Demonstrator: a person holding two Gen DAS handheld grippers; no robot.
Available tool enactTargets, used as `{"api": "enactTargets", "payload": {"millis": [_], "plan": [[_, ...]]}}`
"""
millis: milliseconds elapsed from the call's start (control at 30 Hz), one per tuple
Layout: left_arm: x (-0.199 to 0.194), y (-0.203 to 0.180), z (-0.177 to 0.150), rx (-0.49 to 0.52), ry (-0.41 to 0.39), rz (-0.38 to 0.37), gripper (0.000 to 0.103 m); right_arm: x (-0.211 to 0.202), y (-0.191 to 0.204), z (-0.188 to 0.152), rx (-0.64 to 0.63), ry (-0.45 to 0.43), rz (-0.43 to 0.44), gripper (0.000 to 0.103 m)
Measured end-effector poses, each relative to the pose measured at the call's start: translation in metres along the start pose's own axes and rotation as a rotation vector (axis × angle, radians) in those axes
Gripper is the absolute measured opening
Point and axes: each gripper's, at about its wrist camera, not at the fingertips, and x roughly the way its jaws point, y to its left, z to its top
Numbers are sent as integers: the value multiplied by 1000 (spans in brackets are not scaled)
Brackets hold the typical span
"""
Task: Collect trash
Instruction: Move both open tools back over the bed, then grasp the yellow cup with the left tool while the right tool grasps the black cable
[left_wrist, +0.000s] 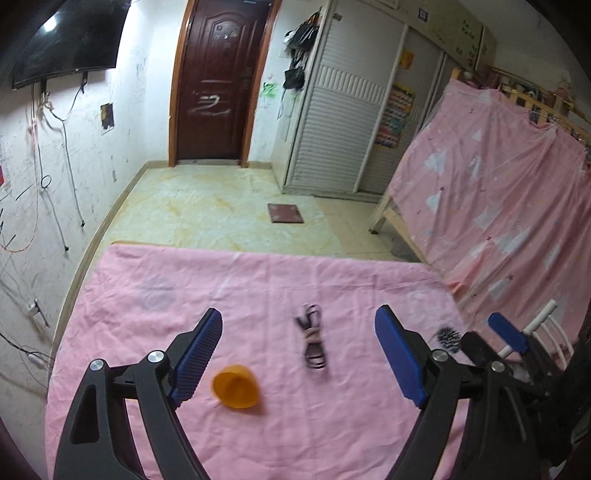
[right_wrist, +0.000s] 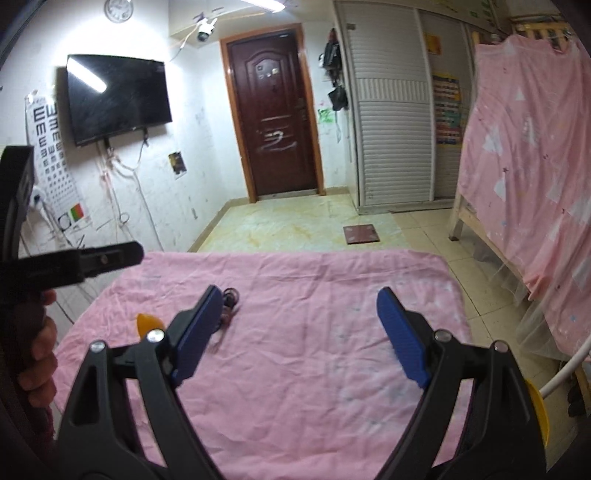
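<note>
A pink cloth covers the table. An orange plastic cup lies on its side just right of my left gripper's left finger. A dark bundled cable lies in the middle. My left gripper is open and empty above them. My right gripper is open and empty over the bare cloth; it also shows in the left wrist view. In the right wrist view the cup and cable peek out beside its left finger. A small dark speckled object lies near the table's right edge.
A yellow object shows at the table's lower right edge. A pink-draped bed frame stands to the right, with a white rail near the table corner. A small brown mat lies on the tiled floor before the door.
</note>
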Motion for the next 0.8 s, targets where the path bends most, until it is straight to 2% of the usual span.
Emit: {"api": "enactTargets", "payload": {"millis": [300, 633, 733, 800], "plan": [[29, 31, -24, 62, 108, 59, 78, 35, 36, -1, -75, 82, 18, 82], [54, 43, -46, 115, 185, 77, 77, 72, 59, -7, -123, 165, 5, 82], [59, 45, -51, 132, 195, 78, 69, 80, 63, -8, -133, 181, 4, 82], [62, 47, -54, 135, 209, 67, 58, 86, 68, -8, -145, 193, 5, 82]]}}
